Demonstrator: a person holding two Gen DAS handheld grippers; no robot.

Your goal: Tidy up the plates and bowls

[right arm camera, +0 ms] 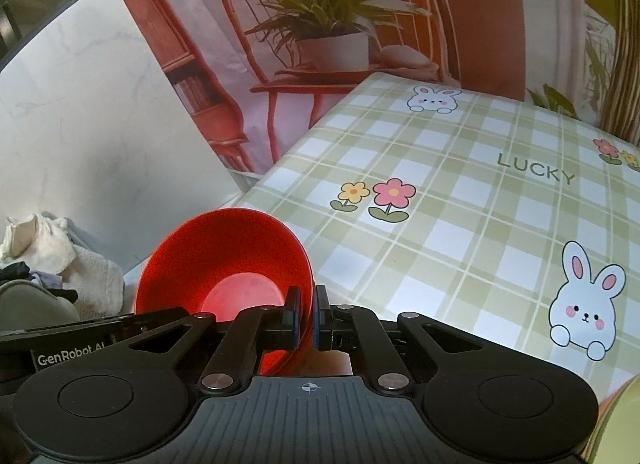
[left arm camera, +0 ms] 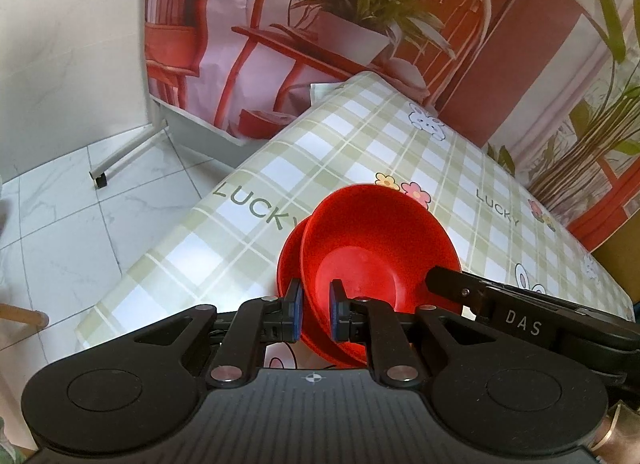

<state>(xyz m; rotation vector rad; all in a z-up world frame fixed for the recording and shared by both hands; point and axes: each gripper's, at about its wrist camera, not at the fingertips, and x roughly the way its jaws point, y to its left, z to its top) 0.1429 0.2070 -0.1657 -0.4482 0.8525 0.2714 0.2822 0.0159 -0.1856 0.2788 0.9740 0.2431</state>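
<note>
Checked green tablecloth (right arm camera: 460, 200), printed with rabbits, flowers and the word LUCKY, covers the table; a printed backdrop (left arm camera: 360, 24) of a red chair and potted plant hangs behind, with marble floor tiles (left arm camera: 60, 204) at 9 o'clock in the left wrist view. Item one: red bowl (left arm camera: 376, 248), tilted, nested in a second red bowl (left arm camera: 289, 264) whose rim shows at its 9 o'clock, near the table's near-left corner. Left gripper (left arm camera: 316, 310) is clamped on the near rim of both, one pad (left arm camera: 297, 304) outside the outer wall and the other inside the upper bowl. Right gripper (right arm camera: 307, 318) is pinched tight on the thin rim at the bowl's 3 o'clock; in the left wrist view its black finger lies across that rim at 4 o'clock. Whether the stack rests on the cloth or hangs just above it cannot be told. Likely step: seating the stack. Risks: uneven release would tip the tilted bowl out of its mate; thin-rim pinches may slip; the table edge lies close at 9 o'clock, so a slide could send both bowls to the floor.
</note>
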